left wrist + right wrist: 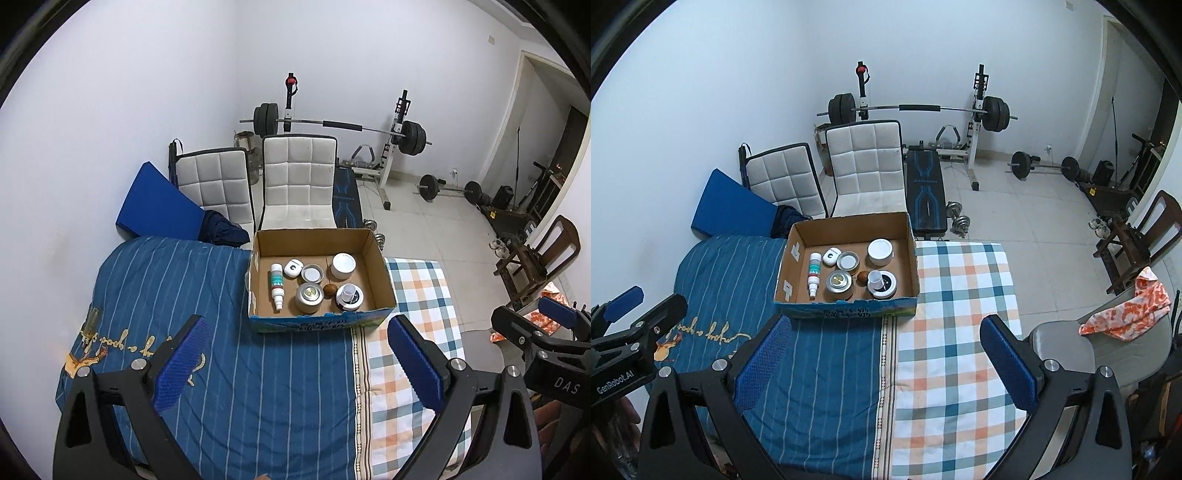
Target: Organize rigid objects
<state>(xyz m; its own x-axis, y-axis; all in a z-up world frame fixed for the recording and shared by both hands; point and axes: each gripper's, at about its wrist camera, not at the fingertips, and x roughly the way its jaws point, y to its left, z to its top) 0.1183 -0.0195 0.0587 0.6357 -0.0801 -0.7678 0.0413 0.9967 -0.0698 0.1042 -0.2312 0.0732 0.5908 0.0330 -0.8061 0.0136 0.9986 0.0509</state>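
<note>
A: Where do the things sit?

B: All in the cardboard box (384,284), just above the centre of the left wrist view and left of centre in the right wrist view. It rests on the bed where the blue striped cover (177,295) meets the checked blanket (960,295).

A: And the grippers?

B: Both low in their frames, short of the box. The left gripper (295,354) is spread wide and empty; the right gripper (882,354) likewise.

A: Which is nearer the spray bottle (277,286)?

B: The left, I judge. The bottle lies flat at the box's left end, straight up-frame from the left gripper's left finger, its long axis running up and down the frame, nozzle toward the gripper. A grasp would likely close across it.
</note>
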